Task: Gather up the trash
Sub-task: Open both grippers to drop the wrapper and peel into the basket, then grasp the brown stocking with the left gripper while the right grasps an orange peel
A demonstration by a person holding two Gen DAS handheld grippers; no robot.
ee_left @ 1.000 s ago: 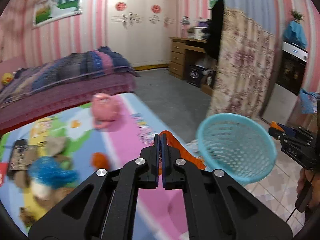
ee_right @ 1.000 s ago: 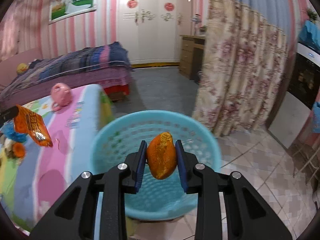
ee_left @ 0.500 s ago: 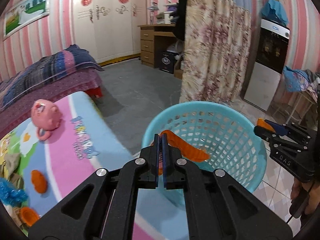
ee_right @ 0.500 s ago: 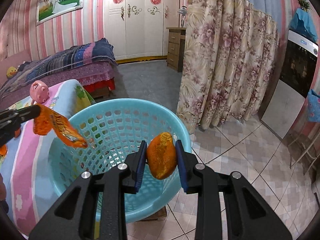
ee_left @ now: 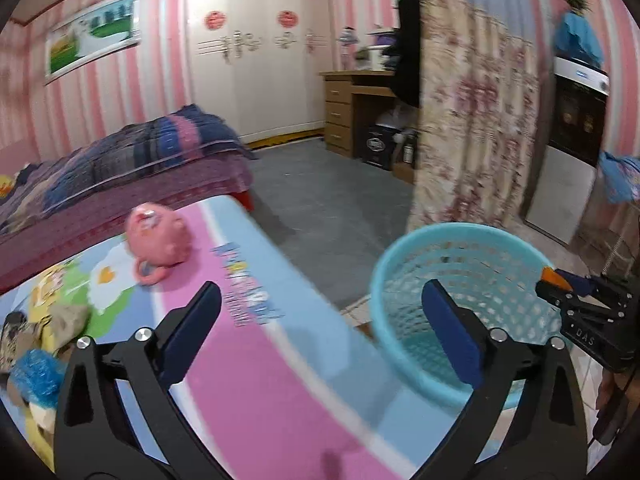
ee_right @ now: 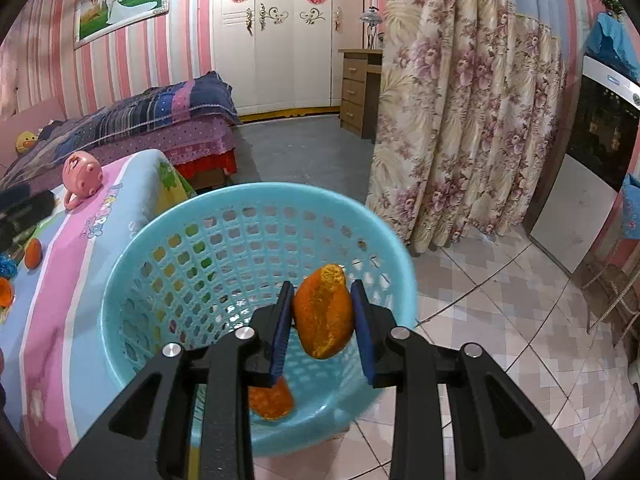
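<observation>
The basket (ee_right: 132, 280) is turquoise plastic pierced with a lattice of holes; inside it lies an orange wrapper (ee_right: 272, 400), and an orange peel (ee_right: 323, 312) shows a paler pith. At nine o'clock, the table (ee_left: 280, 380) wears pink, blue and white bands. The curtain (ee_right: 460, 120) is cream with mauve flowers; the wall (ee_right: 188, 20) is pink-and-white striped.

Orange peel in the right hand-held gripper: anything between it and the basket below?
Nothing visible. The orange peel hangs over the open mouth of the blue basket; below it lies only an orange wrapper on the basket bottom.
</observation>
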